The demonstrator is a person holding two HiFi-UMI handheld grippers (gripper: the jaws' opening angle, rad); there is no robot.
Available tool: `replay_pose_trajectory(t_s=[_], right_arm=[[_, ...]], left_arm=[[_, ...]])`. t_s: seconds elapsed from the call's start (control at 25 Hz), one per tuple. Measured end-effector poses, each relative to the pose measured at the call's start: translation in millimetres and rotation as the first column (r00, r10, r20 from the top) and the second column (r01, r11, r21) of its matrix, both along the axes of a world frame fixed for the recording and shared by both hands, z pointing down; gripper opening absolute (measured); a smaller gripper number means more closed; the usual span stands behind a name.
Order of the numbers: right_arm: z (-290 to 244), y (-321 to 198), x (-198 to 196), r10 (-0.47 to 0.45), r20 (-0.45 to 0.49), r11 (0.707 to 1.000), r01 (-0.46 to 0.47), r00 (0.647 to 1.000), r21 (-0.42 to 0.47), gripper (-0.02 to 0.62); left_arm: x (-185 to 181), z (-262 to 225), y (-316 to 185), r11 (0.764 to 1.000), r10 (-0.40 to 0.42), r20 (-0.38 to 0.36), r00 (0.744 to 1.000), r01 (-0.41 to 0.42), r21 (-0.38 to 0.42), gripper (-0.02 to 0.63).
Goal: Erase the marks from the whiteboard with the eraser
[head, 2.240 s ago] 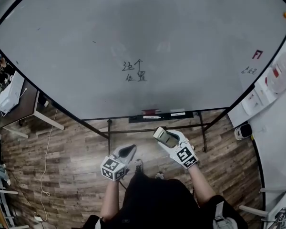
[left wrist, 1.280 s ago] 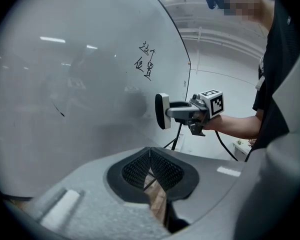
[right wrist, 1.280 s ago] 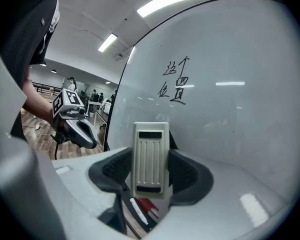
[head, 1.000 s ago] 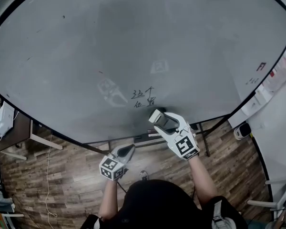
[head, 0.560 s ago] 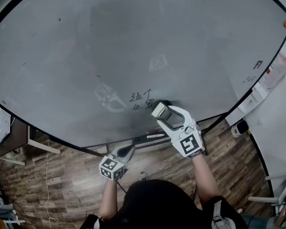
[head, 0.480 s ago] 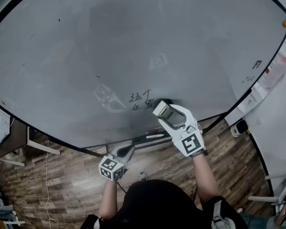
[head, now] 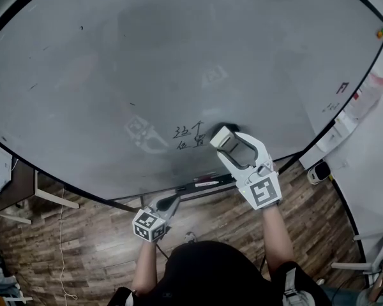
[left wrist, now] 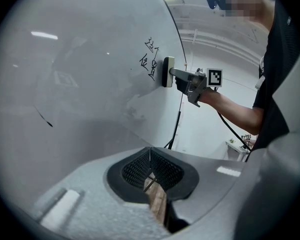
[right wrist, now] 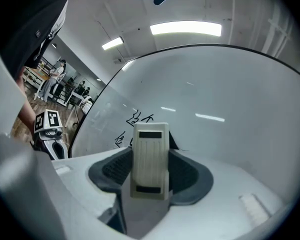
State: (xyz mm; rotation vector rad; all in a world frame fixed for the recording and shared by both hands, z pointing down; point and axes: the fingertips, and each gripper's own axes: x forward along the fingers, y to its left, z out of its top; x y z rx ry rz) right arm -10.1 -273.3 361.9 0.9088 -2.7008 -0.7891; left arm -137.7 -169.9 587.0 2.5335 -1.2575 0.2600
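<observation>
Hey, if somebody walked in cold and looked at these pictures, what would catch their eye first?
The big grey whiteboard fills the head view, nearly bare except for a small cluster of black handwritten marks low in the middle. Right beside those marks, the right tool holds a pale eraser flat against the board. The left tool hangs low over the wood floor, shut and empty.

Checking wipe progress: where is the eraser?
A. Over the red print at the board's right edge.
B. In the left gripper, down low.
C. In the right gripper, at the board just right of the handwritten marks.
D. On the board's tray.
C: the right gripper has its jaws shut on the eraser, held at the whiteboard just right of the handwritten marks, which are not yet wiped.
</observation>
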Motion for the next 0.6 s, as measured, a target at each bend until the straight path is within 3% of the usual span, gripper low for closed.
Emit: replay_pose_trajectory(t_s=[0.6], right_arm=[[-3.4, -5.0, -8.5, 0.04, 0.024, 0.999, -0.04, 0.999, -0.005, 0.23]], left_arm=[[-11.3, 1.9, -4.7, 1.0, -0.012, 0.006, 1.0, 0.011, 0.014, 0.014]])
